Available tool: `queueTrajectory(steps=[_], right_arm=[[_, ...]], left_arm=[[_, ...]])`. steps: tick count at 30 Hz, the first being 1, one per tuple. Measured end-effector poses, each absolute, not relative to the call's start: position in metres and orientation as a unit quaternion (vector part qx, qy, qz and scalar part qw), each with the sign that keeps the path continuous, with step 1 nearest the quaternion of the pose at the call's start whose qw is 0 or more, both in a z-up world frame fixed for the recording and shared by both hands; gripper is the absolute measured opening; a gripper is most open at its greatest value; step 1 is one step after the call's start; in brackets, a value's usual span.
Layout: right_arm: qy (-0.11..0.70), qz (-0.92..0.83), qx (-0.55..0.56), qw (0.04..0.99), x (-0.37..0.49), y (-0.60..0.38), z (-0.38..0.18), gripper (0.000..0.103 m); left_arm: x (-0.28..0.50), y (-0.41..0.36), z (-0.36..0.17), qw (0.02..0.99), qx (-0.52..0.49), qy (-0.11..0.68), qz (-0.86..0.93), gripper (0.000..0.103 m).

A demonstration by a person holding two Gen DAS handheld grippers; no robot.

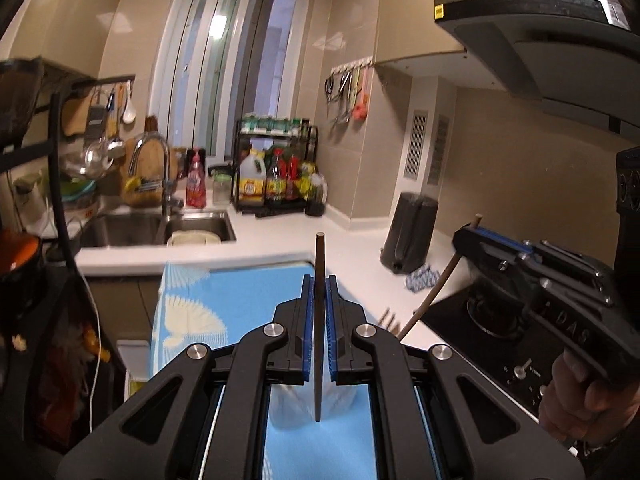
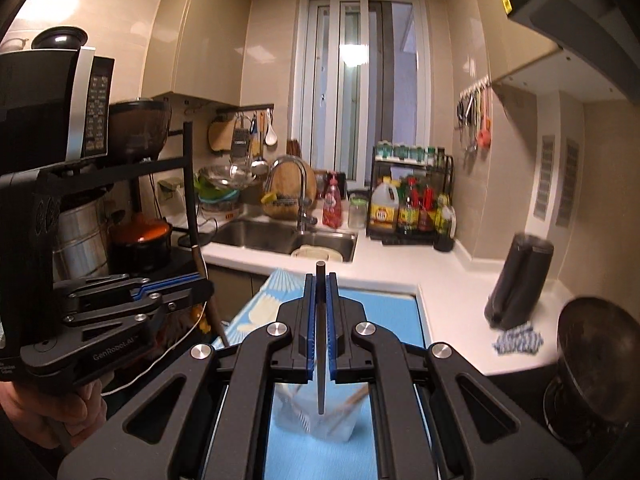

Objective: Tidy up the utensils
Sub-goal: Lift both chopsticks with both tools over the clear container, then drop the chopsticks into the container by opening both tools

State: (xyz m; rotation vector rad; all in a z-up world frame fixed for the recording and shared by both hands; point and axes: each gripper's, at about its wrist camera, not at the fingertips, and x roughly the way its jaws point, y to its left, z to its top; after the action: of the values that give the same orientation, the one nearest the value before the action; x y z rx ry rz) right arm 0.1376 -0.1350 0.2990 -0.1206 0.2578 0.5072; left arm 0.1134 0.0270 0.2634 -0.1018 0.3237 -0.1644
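The left tool is closed on a dark chopstick that stands upright between its blue pads, its lower tip hanging just above a clear cup on the blue mat below the tool. The right tool grips a second chopstick the same way, above the cup, which already holds utensils. Each stick should probably be kept vertical, centred over the rim, lowered inside and only then released, one tool at a time so they don't collide.
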Motion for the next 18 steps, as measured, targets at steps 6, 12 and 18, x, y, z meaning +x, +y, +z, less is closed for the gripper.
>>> queueTrajectory(steps=[6, 12, 18], right_arm=[[0.125, 0.244, -0.055, 0.960, 0.172, -0.123, 0.289, 0.005], [0.175, 0.231, -0.046, 0.956, 0.206, -0.129, 0.233, 0.005], [0.201, 0.227, -0.069, 0.950, 0.200, -0.134, 0.201, 0.037]], left_arm=[[0.167, 0.024, 0.252, 0.983, -0.043, 0.162, -0.074, 0.006], [0.200, 0.018, 0.202, 0.975, -0.035, 0.206, -0.075, 0.006], [0.190, 0.015, 0.183, 0.971, -0.036, 0.221, -0.078, 0.028]])
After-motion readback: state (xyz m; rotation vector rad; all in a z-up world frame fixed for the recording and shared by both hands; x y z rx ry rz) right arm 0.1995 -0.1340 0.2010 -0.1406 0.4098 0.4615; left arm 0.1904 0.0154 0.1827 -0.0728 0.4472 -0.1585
